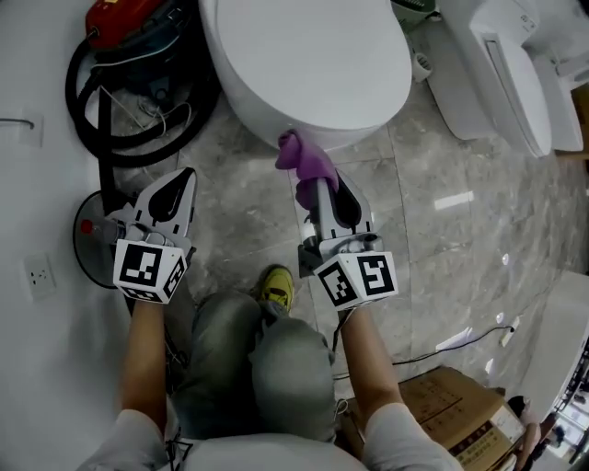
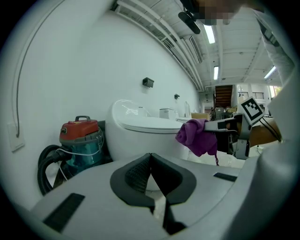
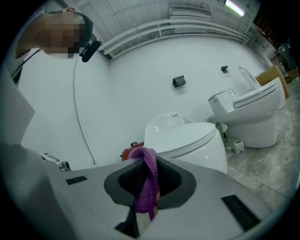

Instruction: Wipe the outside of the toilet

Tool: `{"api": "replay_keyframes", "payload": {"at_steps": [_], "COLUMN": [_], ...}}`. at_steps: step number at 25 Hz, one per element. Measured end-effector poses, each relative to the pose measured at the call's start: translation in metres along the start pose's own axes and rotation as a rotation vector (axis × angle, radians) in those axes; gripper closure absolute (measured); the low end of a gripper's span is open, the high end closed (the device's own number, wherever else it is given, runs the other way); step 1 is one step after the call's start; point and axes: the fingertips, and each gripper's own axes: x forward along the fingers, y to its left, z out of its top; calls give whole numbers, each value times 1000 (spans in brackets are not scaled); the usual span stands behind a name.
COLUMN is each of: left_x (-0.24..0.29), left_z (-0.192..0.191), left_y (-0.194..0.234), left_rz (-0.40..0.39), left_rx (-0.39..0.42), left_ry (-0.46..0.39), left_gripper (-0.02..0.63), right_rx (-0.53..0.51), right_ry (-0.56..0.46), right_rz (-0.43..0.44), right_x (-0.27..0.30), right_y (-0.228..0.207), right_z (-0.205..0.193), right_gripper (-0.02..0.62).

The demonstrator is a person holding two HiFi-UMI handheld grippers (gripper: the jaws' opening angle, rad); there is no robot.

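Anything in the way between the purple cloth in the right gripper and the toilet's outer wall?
Nothing visible. The purple cloth, clamped in the right gripper, sits right at the front wall of the toilet; whether it touches is unclear.

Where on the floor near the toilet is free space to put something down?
The marble floor is bare between the near toilet, the second toilet and the cardboard box. Left of the near toilet it is crowded by the vacuum cleaner and its hose.

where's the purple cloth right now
In the head view's centre, the purple cloth is clamped in the right gripper, just at the front edge of the white toilet.
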Motion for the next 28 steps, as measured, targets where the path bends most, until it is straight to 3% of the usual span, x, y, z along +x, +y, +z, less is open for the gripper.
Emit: {"api": "replay_keyframes", "payload": {"at_steps": [11,20,28], "left_x": [2,-3,1], "left_z": [-51,-65,-54], "left_y": [11,18,5], "left_rz": [4,-4,-43], "left_rx": [57,60,80], "left_ry": [-25,-36,-55], "left_gripper": [594,594,594], "right_rx": [-24,-27,29], "right_ry": [-70,-91,-132], "right_rz": [104,28,-97], "right_x": [46,53,37], "right_y": [20,8,-38], "right_z": [-42,-40,-18], "right_gripper": [540,541,541]}}
